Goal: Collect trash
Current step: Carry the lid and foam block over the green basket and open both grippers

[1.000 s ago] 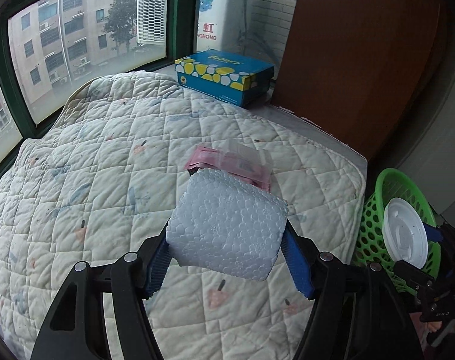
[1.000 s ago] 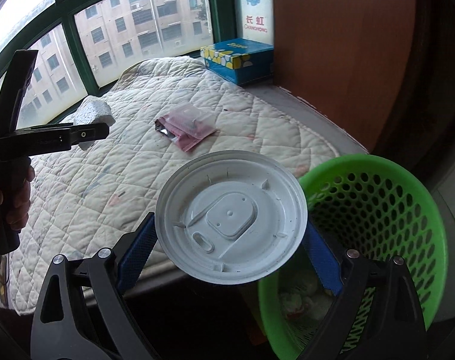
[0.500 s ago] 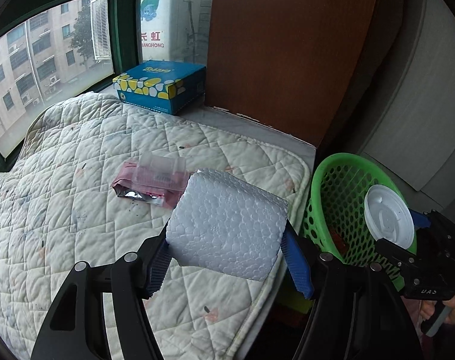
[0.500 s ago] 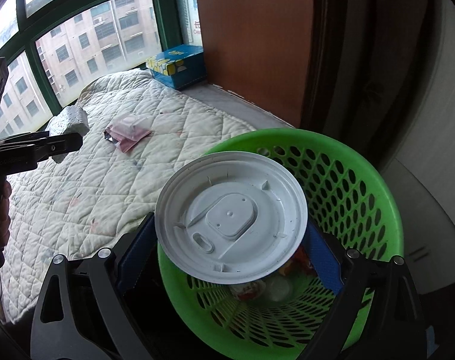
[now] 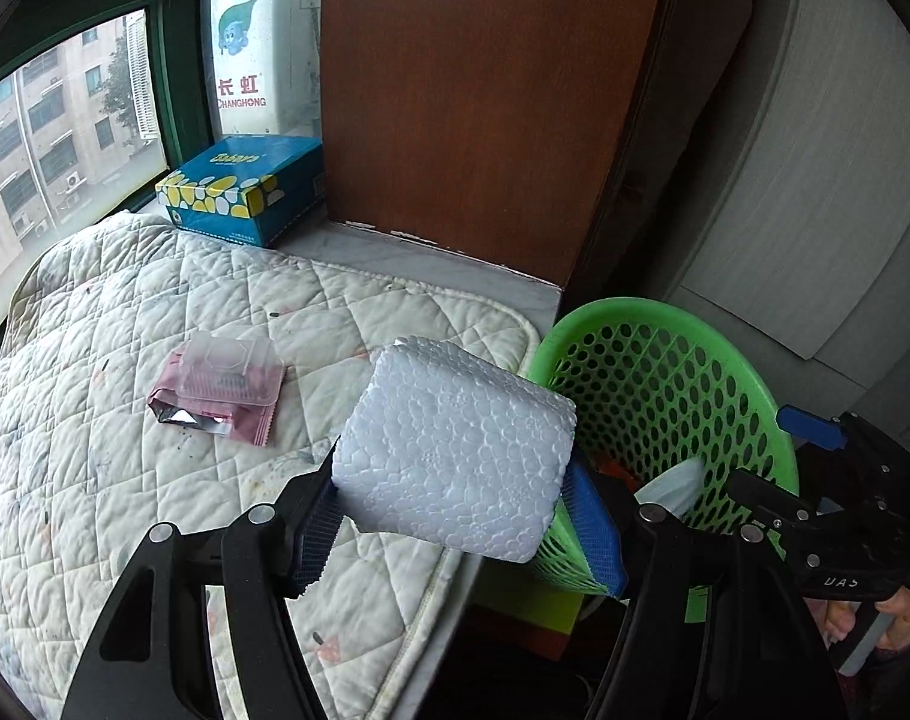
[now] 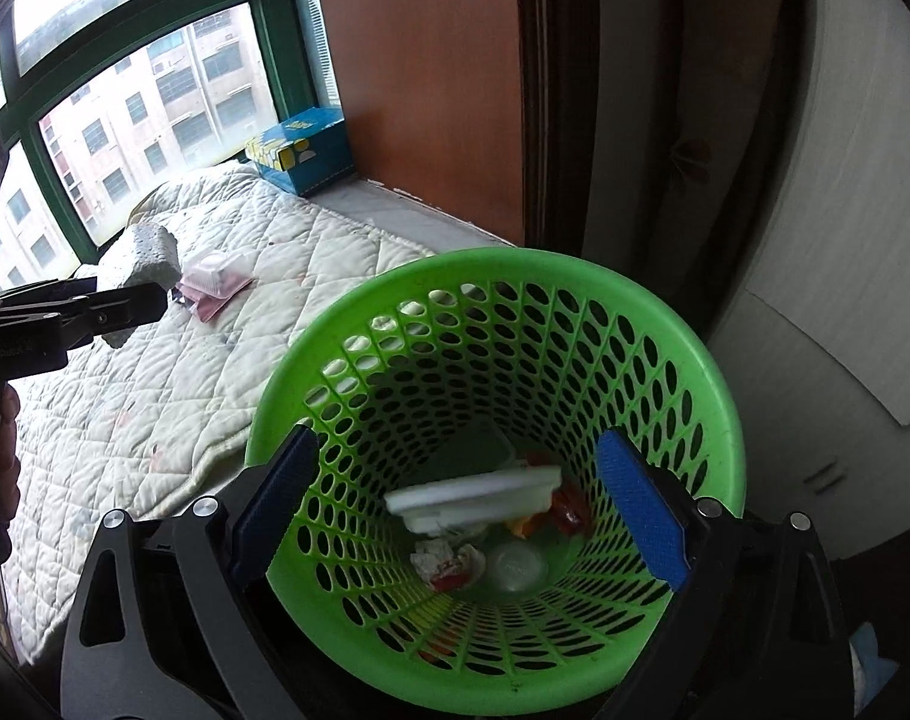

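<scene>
My left gripper [image 5: 455, 525] is shut on a white foam block [image 5: 455, 450], held above the quilt's edge just left of the green basket [image 5: 664, 312]. In the right wrist view the same gripper [image 6: 125, 300] and foam block [image 6: 146, 255] show at the far left. My right gripper [image 6: 460, 495] stands open over the basket [image 6: 514, 264], nothing between its blue pads. The white round lid [image 6: 472, 495] lies tilted inside the basket on other trash. A pink packet [image 5: 215, 414] with a clear plastic box [image 5: 227, 366] on it lies on the quilt.
A white quilted mat [image 5: 95, 480] covers the window ledge. A blue and yellow tissue box [image 5: 245, 192] stands at the back by the window. A brown wooden panel [image 5: 484, 90] rises behind the basket, with a pale cabinet [image 5: 814, 180] to its right.
Both grippers swung right toward the basket. The right gripper's jaws let go of the white lid, which now lies inside the basket. The left still holds the foam block.
</scene>
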Tool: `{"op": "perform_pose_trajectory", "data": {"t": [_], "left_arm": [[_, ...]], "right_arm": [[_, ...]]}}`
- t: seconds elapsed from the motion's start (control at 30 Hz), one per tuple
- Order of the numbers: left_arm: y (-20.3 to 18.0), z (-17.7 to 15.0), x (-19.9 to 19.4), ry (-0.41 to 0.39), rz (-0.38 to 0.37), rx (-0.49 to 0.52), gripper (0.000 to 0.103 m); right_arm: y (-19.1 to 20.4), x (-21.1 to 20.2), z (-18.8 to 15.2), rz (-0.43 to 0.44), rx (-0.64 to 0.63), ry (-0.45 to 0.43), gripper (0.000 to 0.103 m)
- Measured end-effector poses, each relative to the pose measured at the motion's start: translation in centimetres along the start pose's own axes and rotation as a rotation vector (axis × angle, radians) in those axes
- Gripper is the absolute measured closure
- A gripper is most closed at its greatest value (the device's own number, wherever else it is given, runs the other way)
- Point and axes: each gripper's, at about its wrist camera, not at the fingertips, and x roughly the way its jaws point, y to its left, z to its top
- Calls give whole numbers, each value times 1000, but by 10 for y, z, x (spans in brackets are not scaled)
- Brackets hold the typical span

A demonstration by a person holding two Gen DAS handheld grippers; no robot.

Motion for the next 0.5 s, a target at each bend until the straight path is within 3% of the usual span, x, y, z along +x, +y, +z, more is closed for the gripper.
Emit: {"op": "perform_pose_trajectory", "data": {"t": [0.5], "left_arm": [[-43, -5, 24, 49, -56, 56, 38]], "right_arm": [[-28, -25, -5, -61, 40, -36, 10]]}}
